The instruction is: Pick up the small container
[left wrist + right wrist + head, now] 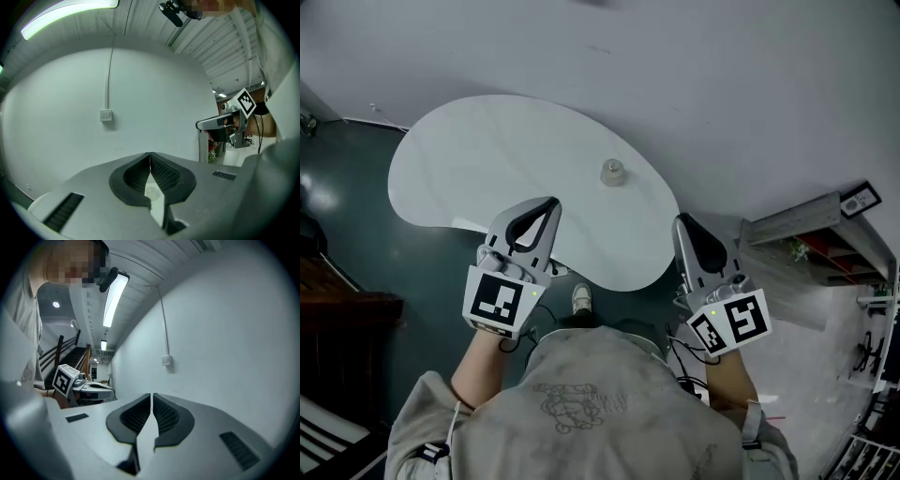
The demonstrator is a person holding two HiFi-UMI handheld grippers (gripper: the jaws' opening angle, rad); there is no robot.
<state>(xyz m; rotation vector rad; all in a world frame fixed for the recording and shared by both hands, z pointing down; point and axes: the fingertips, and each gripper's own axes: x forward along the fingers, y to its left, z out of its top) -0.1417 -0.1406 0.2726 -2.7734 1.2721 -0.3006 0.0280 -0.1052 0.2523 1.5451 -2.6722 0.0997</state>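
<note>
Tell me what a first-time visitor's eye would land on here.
A curved white table stands against the wall, with one small container near its far edge. Nearer the camera, the person holds two grey tools pointed at it, the left tongs and the right tongs, both shut and empty.

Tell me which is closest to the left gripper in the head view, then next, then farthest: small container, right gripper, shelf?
1. small container, on the table just ahead
2. right gripper, across on the right
3. shelf, farthest off at the right edge
</note>
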